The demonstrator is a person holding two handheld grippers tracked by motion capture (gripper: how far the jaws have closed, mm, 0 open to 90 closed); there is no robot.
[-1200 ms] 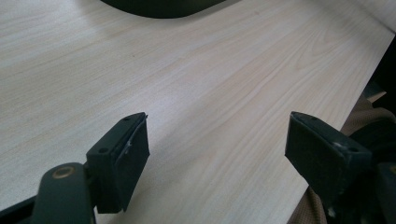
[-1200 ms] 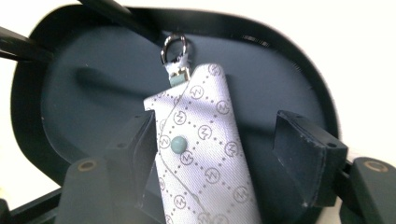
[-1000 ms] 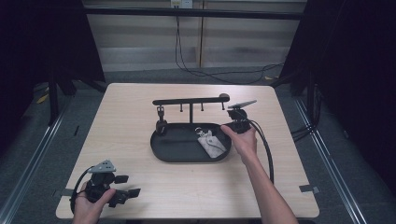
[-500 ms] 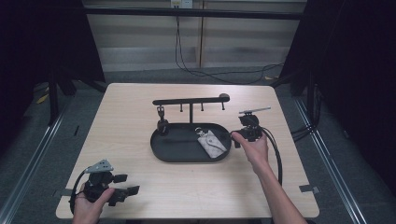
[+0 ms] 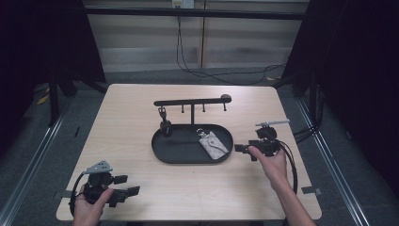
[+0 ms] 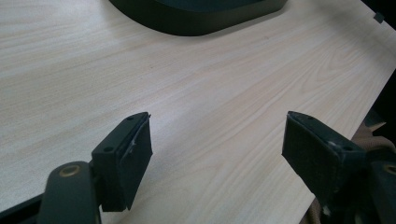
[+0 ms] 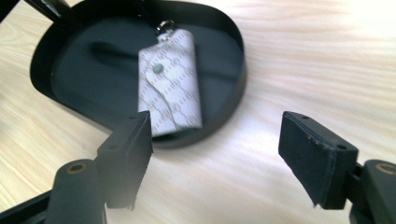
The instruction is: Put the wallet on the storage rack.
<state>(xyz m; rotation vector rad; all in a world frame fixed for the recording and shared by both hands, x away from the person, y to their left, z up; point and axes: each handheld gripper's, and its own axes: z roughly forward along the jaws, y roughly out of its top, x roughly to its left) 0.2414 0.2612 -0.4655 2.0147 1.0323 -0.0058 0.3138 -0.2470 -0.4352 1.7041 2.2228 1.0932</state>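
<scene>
A black oval tray (image 5: 188, 159) sits mid-table with a T-shaped hook rack (image 5: 193, 101) rising from it. A white patterned key pouch (image 5: 212, 143) lies flat in the tray's right half, and in the right gripper view the pouch (image 7: 170, 84) lies just ahead. A small dark fob (image 5: 164, 126) hangs from the rack's left hook. My right gripper (image 5: 242, 150) hovers just right of the tray, open (image 7: 217, 126); its jaws have just been closing slightly with nothing between them. My left gripper (image 5: 128, 185) rests at the near left corner, open (image 6: 217, 126) over bare wood.
The light wooden table (image 5: 127, 117) has bare room on all sides of the tray. The tray's wall (image 6: 196, 18) shows at the top of the left gripper view. A cable (image 5: 294, 165) loops beside the right hand. Dark floor surrounds the table.
The right hand has drawn away from the tray's right end, moving right and toward the near edge. The left hand has stayed put.
</scene>
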